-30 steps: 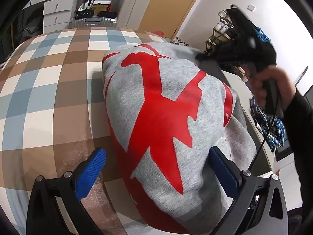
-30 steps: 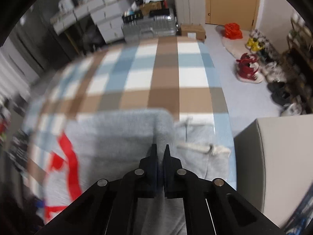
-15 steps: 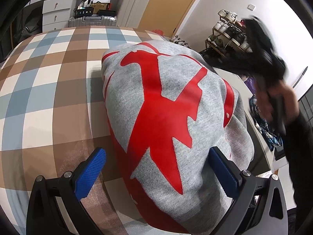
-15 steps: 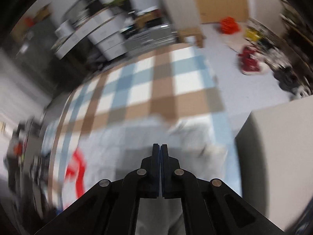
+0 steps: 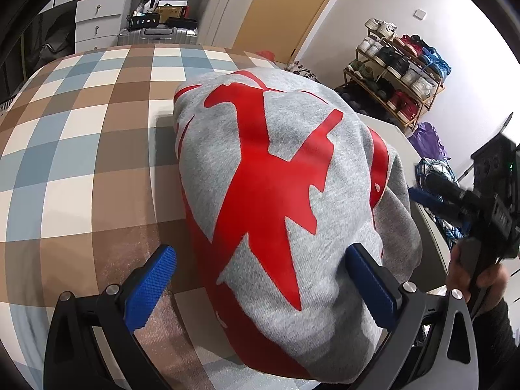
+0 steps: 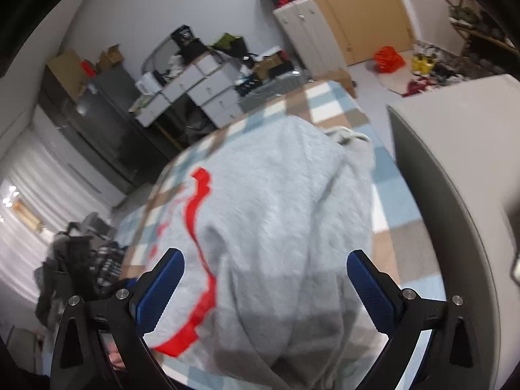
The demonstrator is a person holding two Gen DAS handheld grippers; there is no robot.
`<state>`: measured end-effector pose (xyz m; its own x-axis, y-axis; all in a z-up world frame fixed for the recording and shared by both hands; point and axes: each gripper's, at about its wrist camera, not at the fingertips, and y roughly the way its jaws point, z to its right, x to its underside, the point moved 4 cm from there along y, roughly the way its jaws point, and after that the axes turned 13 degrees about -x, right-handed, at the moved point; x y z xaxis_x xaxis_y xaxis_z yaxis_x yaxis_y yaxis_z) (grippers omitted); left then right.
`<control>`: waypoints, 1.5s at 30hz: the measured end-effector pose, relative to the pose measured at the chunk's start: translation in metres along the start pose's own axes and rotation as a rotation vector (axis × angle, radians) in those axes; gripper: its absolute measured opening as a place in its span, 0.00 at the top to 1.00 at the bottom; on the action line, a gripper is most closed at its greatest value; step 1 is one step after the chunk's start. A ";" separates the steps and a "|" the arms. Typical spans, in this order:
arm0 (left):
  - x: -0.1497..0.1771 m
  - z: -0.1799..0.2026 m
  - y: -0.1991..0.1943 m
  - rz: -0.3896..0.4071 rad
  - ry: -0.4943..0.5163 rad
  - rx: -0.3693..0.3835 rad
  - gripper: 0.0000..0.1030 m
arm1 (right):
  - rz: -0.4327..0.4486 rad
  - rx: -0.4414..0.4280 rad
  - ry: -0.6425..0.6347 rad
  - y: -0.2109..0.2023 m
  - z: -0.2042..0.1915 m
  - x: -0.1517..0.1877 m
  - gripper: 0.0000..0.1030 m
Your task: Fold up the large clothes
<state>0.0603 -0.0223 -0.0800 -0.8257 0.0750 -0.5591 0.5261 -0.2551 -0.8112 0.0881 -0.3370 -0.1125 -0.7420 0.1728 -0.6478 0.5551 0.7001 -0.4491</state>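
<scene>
A grey sweatshirt [image 5: 282,175] with a large red print lies folded on the checked bed cover [image 5: 81,136]. My left gripper [image 5: 260,279] is open, its blue pads on either side of the garment's near end, holding nothing. My right gripper [image 6: 265,286] is open too, above the garment's grey side [image 6: 279,201] at the bed's right edge. In the left wrist view the right gripper's body [image 5: 487,195] shows at the far right, held in a hand. A white drawstring [image 6: 344,135] lies at the garment's far end.
A grey-white cabinet [image 6: 461,162] stands close against the bed's right side. A shoe rack [image 5: 396,71], white drawers [image 5: 97,22], a suitcase [image 5: 156,34] and a door [image 6: 367,9] lie beyond the bed. Clothes are piled on the floor at the left [image 6: 74,260].
My right gripper has opened and let go of the garment, then swung back and down to the bed's right edge. My left gripper has stayed open in place.
</scene>
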 end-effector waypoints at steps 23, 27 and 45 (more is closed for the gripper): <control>0.001 -0.002 -0.002 0.000 0.003 0.010 0.01 | 0.040 0.019 0.300 -0.014 0.091 0.027 0.95; -0.002 -0.006 -0.011 0.017 -0.018 0.041 0.01 | 0.019 -0.026 0.234 -0.017 0.065 0.020 0.93; -0.023 -0.062 0.049 -0.238 -0.428 0.399 0.01 | -0.285 -0.160 0.424 0.066 0.104 -0.032 0.00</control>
<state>0.1172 0.0235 -0.1177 -0.9625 -0.1970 -0.1863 0.2697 -0.6252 -0.7324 0.1882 -0.3684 -0.1855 -0.9601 0.2015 -0.1937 0.2694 0.8515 -0.4498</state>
